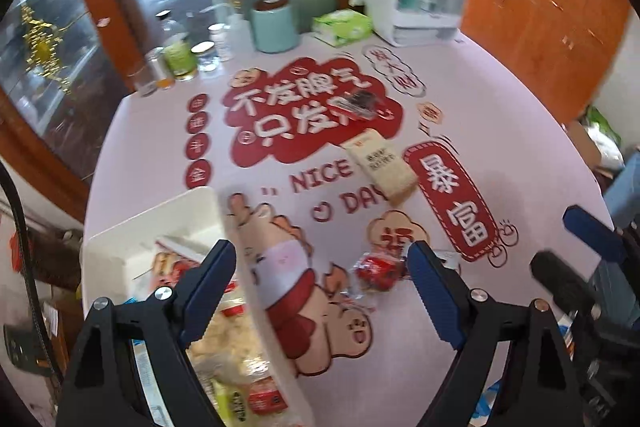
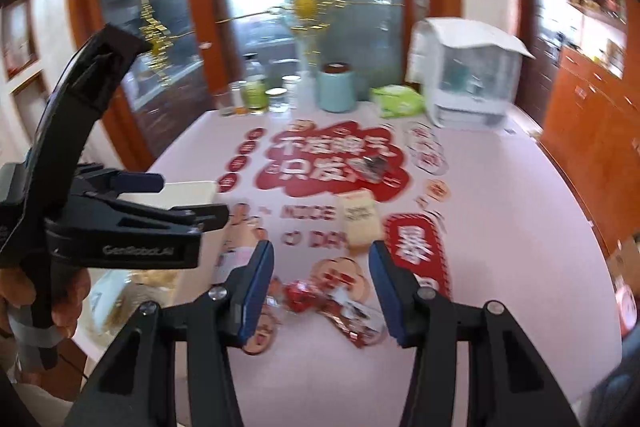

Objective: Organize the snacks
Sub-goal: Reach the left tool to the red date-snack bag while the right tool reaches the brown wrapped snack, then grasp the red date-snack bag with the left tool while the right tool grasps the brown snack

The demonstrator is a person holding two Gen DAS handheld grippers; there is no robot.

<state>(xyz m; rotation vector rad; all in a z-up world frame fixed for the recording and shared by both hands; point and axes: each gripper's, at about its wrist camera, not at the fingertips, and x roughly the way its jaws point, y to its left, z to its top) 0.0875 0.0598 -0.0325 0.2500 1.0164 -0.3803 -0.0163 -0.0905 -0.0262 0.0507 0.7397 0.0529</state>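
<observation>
progress: your white bin at 7 o'clock already holds several packets | left: red snack at 6, beige packet at centre, dark packet at 12 on table | left gripper spread wide, empty | right gripper parted, grasping nothing

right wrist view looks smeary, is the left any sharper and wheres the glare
Right wrist view: motion blur smears the tablecloth print and the red snack. Left wrist view: print readable, only mildly soft. Both: blown-out window light at top, strong fisheye bending.
</observation>
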